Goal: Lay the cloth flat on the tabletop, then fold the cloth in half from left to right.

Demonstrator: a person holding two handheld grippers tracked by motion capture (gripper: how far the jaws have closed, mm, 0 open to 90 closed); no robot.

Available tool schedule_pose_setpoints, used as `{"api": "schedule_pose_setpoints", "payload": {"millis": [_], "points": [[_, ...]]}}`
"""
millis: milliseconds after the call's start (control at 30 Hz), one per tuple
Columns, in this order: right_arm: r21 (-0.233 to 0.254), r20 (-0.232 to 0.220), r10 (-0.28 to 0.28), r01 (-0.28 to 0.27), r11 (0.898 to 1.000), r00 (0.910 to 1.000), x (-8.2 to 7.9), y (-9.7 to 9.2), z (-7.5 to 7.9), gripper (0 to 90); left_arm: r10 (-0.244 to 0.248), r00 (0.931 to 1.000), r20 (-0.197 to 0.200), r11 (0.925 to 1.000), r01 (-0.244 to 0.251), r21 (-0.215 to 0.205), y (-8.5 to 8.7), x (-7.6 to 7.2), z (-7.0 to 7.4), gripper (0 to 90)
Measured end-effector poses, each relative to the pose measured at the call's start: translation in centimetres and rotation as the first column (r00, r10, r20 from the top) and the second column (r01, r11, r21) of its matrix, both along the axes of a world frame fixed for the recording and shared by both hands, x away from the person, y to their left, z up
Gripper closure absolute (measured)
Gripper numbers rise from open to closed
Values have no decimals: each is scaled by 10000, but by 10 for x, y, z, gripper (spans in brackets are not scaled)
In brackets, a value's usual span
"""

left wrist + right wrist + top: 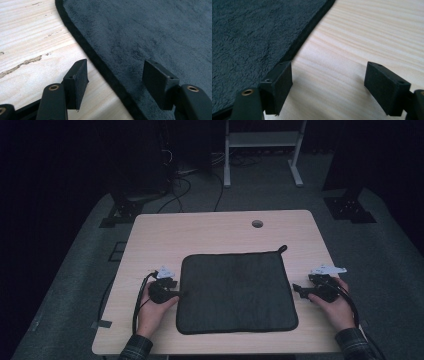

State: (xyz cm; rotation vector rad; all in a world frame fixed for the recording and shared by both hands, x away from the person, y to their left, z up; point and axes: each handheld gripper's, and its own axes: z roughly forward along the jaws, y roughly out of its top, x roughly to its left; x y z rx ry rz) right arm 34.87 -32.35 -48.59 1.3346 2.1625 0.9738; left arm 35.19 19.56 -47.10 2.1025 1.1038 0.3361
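Here dark mat (235, 292) flat between open left gripper (176, 293), right gripper (298, 291).

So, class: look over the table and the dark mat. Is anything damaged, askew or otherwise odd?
The dark mat lies flat and square on the table. In the left gripper view, chipped, gouged streaks mar the wood beside the mat's edge. Otherwise nothing stands out.
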Motion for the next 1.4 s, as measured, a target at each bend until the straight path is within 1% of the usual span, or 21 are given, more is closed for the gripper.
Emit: {"api": "schedule_pose_setpoints", "payload": {"millis": [167,200,233,267,300,333,367,433,500,533,567,700,767,933,1067,1133,1200,1300,1333,1367,1400], "points": [[-1,0,-30,30,10000,10000,0,0,0,198,103,9999,109,9999,-103,45,-3,-2,-1,369],[1,-7,-27,27,10000,10000,0,0,0,191,97,9998,156,10000,-97,18,-4,-2,-1,384],[1,-7,-27,27,10000,10000,0,0,0,191,110,9998,175,9999,-111,76,-4,-3,-1,384],[6,-34,-23,23,10000,10000,-1,0,0,184,167,9993,325,9997,-174,189,-7,-4,-2,415],[6,-34,-23,23,10000,10000,-1,0,0,184,167,9993,325,9997,-174,189,-7,-4,-2,439],[12,-38,-21,21,10000,10000,-1,0,0,184,118,9991,398,9996,-129,260,-8,-5,-2,439],[11,-40,-23,23,10000,10000,-1,0,0,183,97,9992,397,9997,-106,219,-8,-6,-2,496],[9,-42,-27,27,10000,10000,-1,0,0,182,231,9987,460,9996,-238,158,-8,-7,-2,558],[7,-42,-22,23,10000,10000,-1,0,0,182,339,9987,388,9992,-330,-224,-6,-6,-4,650],[9,-43,-27,27,10000,10000,-1,0,0,182,513,9979,388,9979,-496,-426,-5,-7,-5,682],[5,-43,-23,23,10000,10000,-1,0,0,182,616,9973,398,9969,-595,-519,-4,-7,-6,727],[8,-42,-23,23,10000,10000,-1,0,0,182,623,9976,296,9955,-600,-735,-4,-7,-7,822],[9,-41,-26,26,10000,10000,-1,0,0,182,569,9980,274,9964,-550,-644,-5,-7,-6,857],[13,-42,-28,28,10000,10000,-1,0,0,182,456,9989,86,9972,-450,-596,-5,-5,-4,861],[10,-45,-27,27,10000,10000,-1,0,0,181,289,9996,39,9935,-283,-1101,-4,-3,0,860],[8,-44,-26,26,10000,10000,-1,0,0,181,206,9998,49,9884,-196,-1507,-4,-2,3,860],[14,-44,-28,28,10000,10000,-1,0,0,181,58,9999,91,9855,-42,-1694,-6,-1,7,860],[14,-52,4,-4,10000,10000,-1,0,0,177,-190,9996,222,9825,227,-1850,-13,2,12,860],[15,-53,3,-3,10000,10000,-1,0,0,177,-396,9989,242,9789,437,-1998,-18,4,15,860],[15,-53,3,-3,10000,10000,-1,0,0,177,-396,9989,242,9789,437,-1998,-18,4,15,860],[15,-53,3,-3,10000,10000,-1,0,0,177,-494,9985,253,9745,538,-2177,-23,5,17,860]]}}
